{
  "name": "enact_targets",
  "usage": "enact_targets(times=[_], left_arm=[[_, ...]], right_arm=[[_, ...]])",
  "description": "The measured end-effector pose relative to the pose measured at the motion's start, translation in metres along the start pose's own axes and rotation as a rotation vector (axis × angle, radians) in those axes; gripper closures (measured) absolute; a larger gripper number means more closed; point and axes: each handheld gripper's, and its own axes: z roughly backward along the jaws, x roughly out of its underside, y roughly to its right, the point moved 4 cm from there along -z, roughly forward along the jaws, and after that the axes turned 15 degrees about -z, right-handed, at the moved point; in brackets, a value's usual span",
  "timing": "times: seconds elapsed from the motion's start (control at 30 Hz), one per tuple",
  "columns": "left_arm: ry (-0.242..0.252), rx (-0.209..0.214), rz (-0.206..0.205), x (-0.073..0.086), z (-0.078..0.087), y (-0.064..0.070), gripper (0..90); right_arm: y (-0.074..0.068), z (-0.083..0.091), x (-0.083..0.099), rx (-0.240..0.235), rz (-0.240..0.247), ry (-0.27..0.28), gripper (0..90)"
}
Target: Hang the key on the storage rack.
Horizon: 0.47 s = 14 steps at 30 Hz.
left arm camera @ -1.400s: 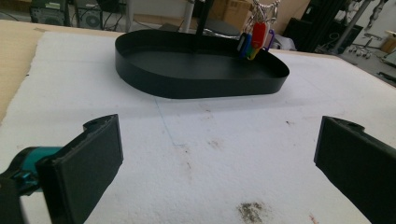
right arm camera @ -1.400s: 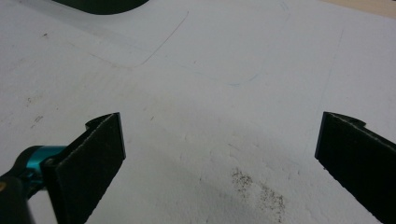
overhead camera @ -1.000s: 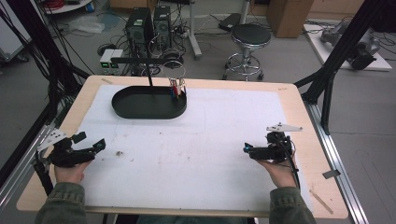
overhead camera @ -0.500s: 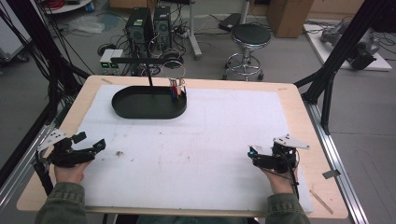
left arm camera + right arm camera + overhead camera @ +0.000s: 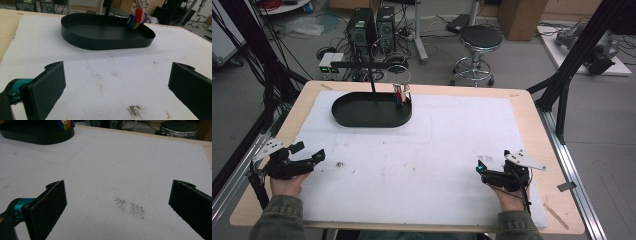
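Observation:
My left gripper point(image 5: 308, 151) rests near the table's front left, jaws wide open with nothing between them. My right gripper point(image 5: 482, 171) sits at the front right, also open and empty. A black oval tray point(image 5: 343, 116) stands at the back of the white sheet. A bunch of coloured key tags point(image 5: 401, 93) hangs on a ring over its right end, from a black stand point(image 5: 372, 80). The left gripper view looks between its fingers point(image 5: 50, 82) at the tray point(image 5: 107, 42) and tags point(image 5: 136, 18). In the right gripper view the tray point(image 5: 37, 137) lies far off at the upper left.
A white foam sheet point(image 5: 437, 140) covers most of the wooden table point(image 5: 532, 120), with dark smudges point(image 5: 130, 207) on it. Black frame struts point(image 5: 562, 85) rise at both sides. A stool point(image 5: 479, 40) and computer towers point(image 5: 372, 25) stand beyond the far edge.
My right gripper has drawn back toward the table's near edge. The left gripper has stayed where it was.

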Motion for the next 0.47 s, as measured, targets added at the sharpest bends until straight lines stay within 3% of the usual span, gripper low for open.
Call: enact_targets(times=[0.13, 0.27, 0.47], left_arm=[[-0.003, 0.000, -0.002, 0.0000, -0.0003, 0.0005, 1.7], [-0.003, 0.003, -0.004, 0.0000, -0.0009, 0.0005, 1.7], [0.000, 0.005, 0.002, -0.0002, -0.0011, 0.0009, 1.7]], right_arm=[[-0.0024, 0.0061, 0.0003, -0.022, -0.018, 0.047, 0.5], [-0.0045, 0.0089, -0.0017, -0.035, 0.002, 0.087, 0.5], [-0.0027, 0.0089, -0.0028, -0.026, 0.006, 0.099, 0.5]])
